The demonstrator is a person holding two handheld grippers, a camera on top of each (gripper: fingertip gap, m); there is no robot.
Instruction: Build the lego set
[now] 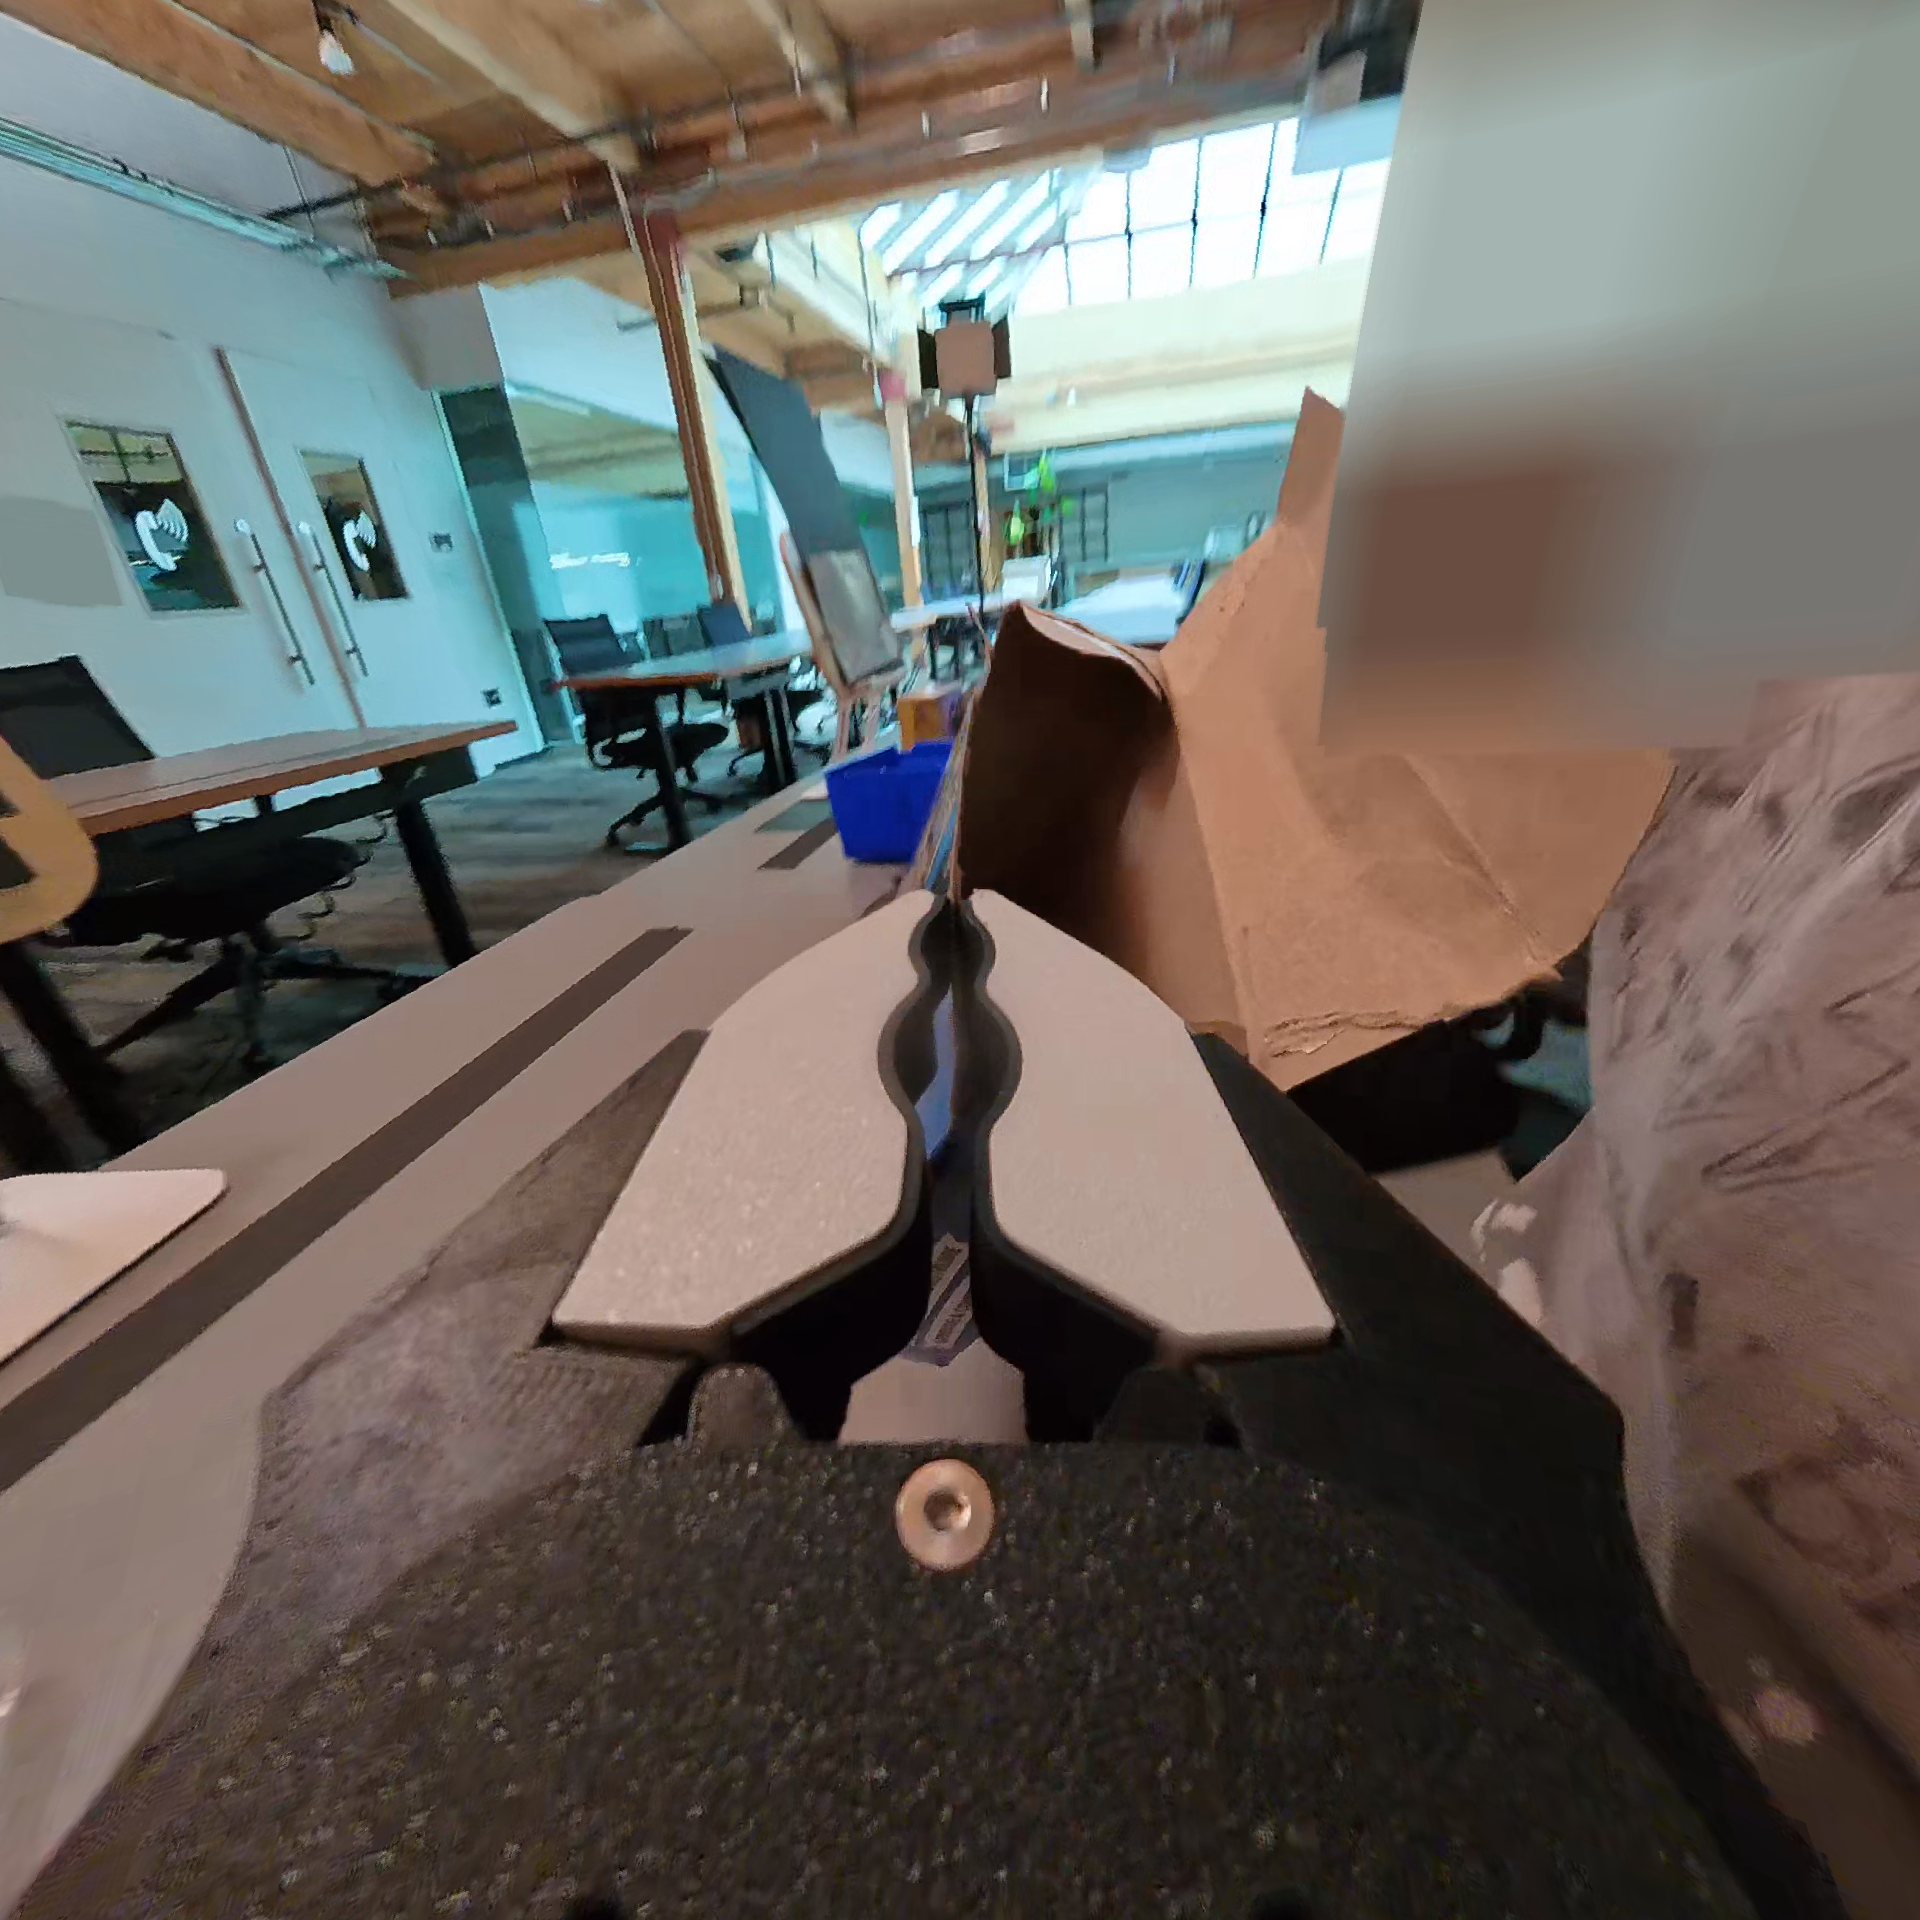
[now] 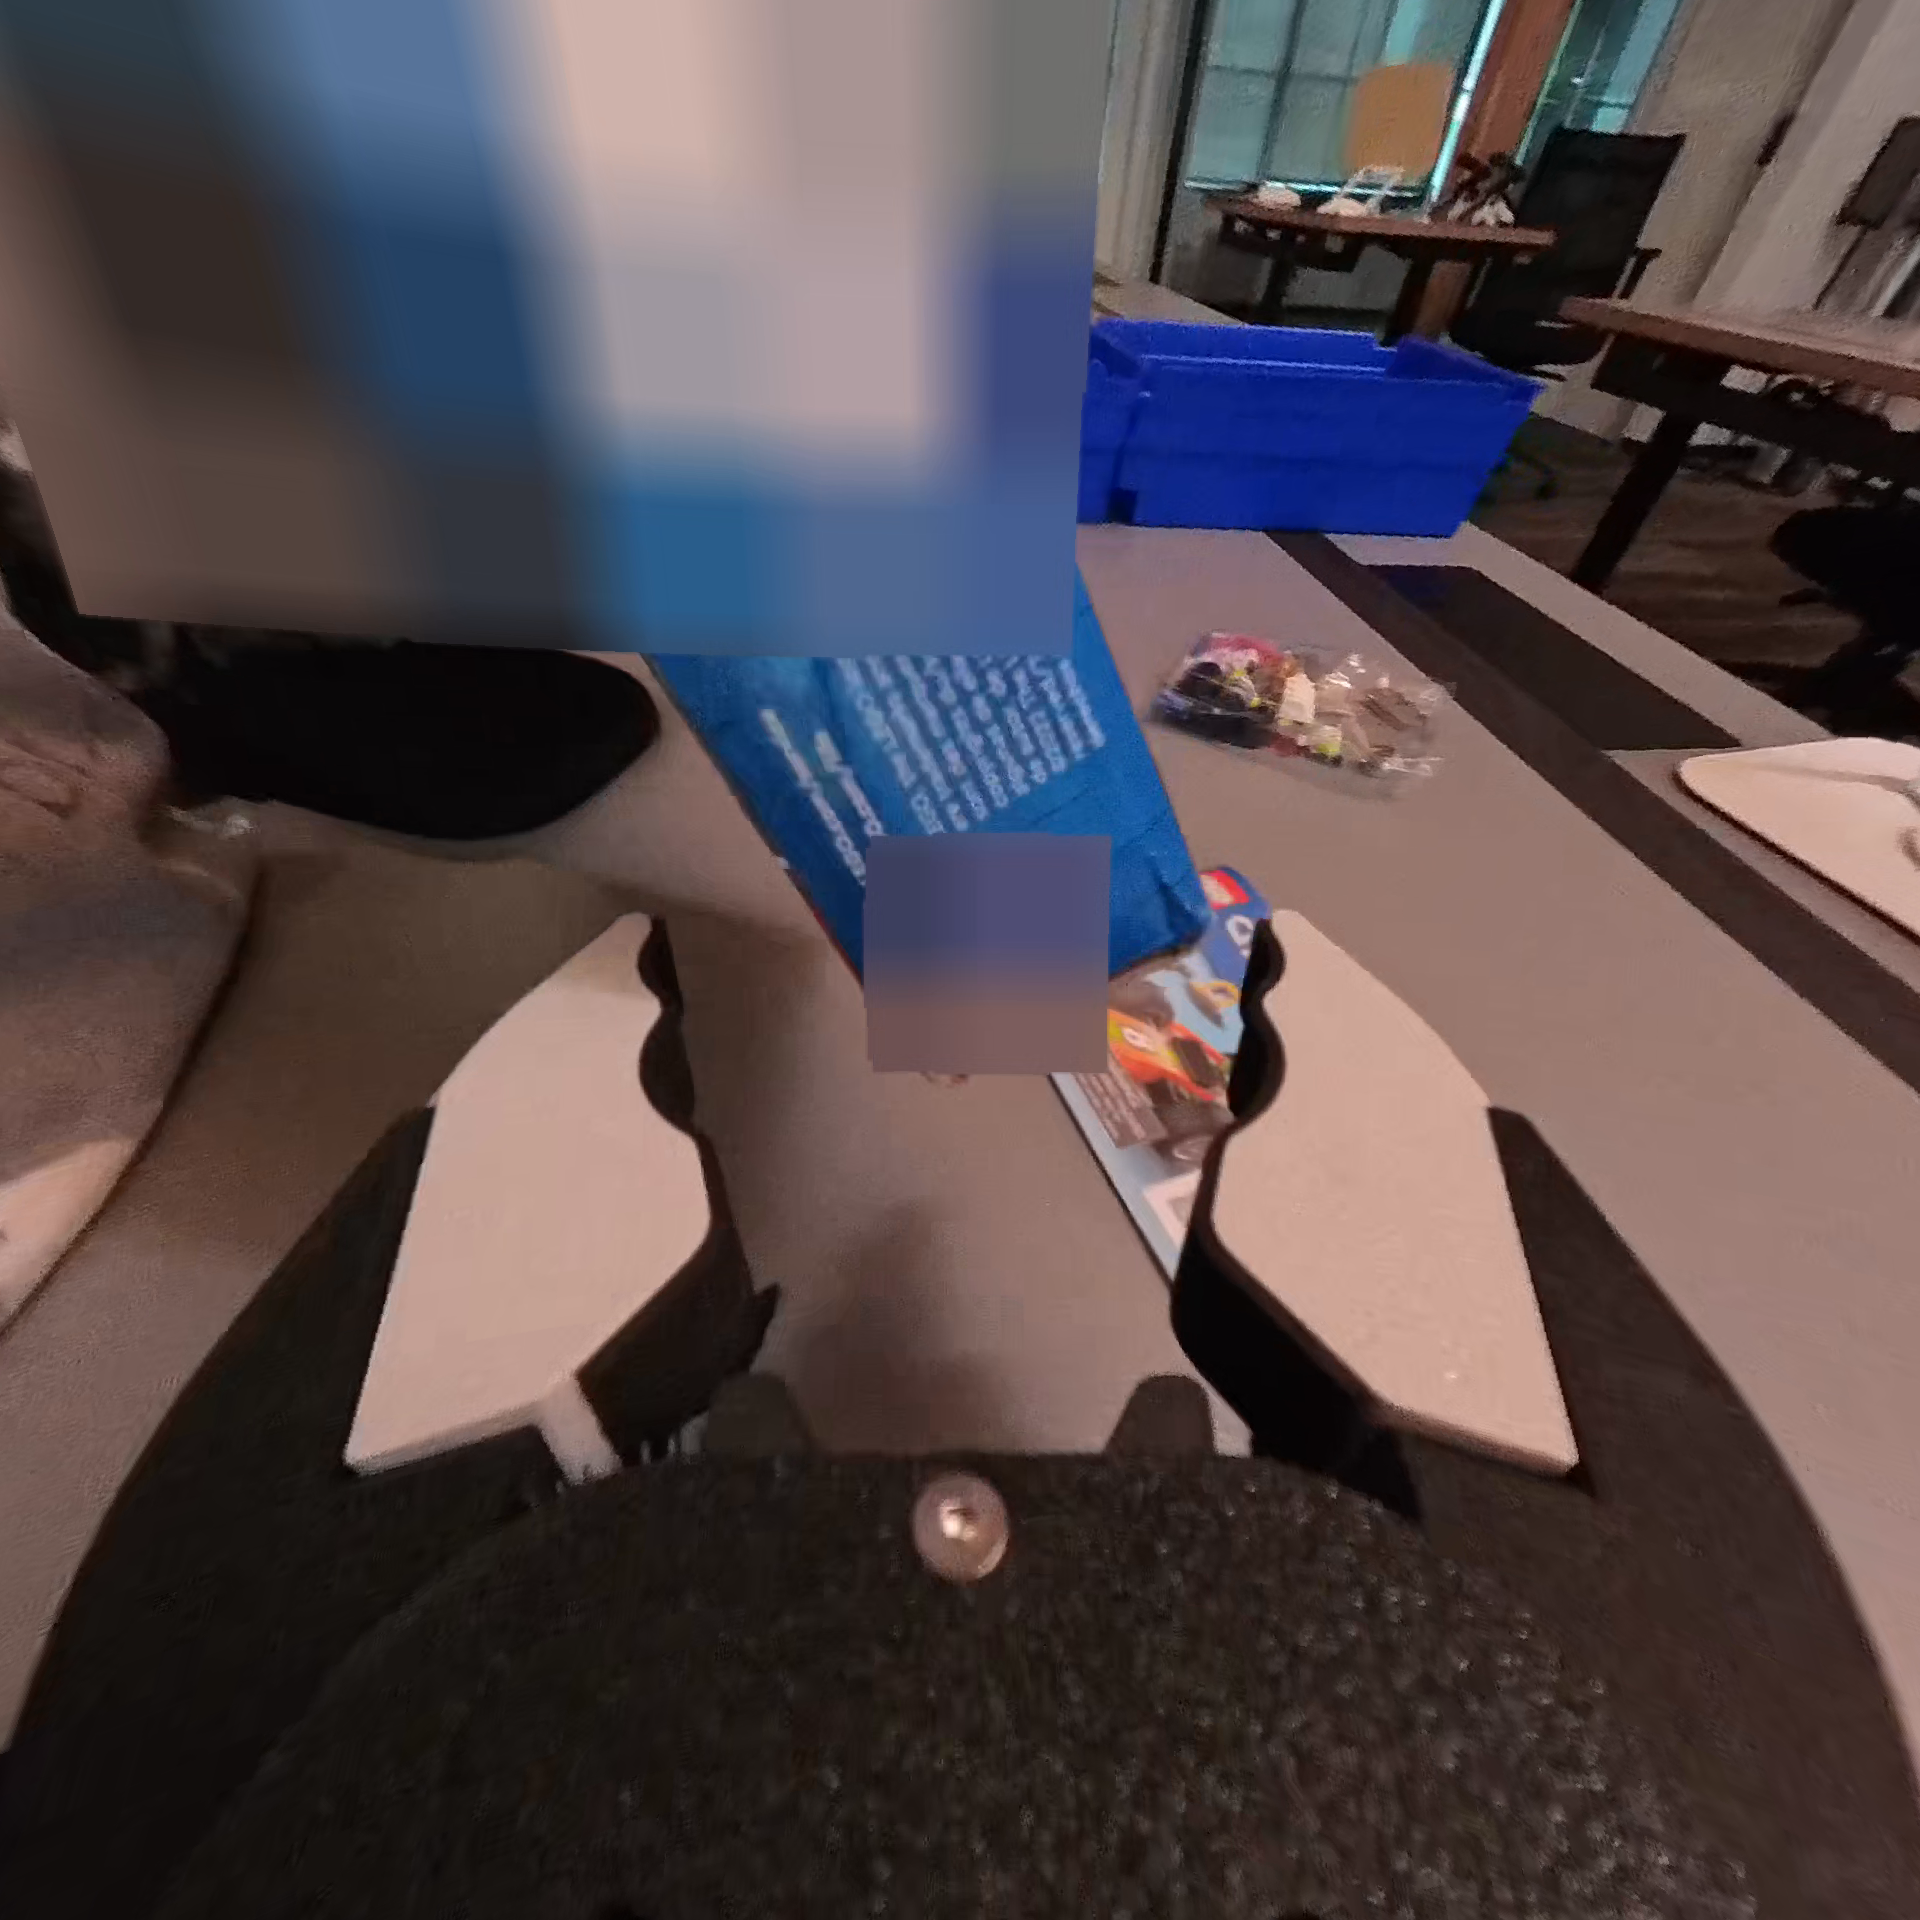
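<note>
My left gripper (image 1: 961, 906) is shut on the thin edge of the opened Lego box (image 1: 1195, 831), whose brown cardboard inside and torn flap face the left wrist view. In the right wrist view the same box (image 2: 966, 748) shows its blue printed side and hangs tilted above the grey table (image 2: 1507, 1091). My right gripper (image 2: 961, 935) is open and empty, low over the table just in front of the box. A printed instruction booklet (image 2: 1164, 1049) lies flat by its right finger. A clear bag of Lego pieces (image 2: 1299, 717) lies farther out on the table.
Stacked blue bins (image 2: 1299, 436) stand at the table's far end, also in the left wrist view (image 1: 883, 800). A white pad (image 2: 1818, 821) lies at the right edge. A person's grey sleeve (image 1: 1766, 1195) is close beside the left gripper. Desks and chairs stand beyond. My hands' fingertips stand some 15 cm from each other.
</note>
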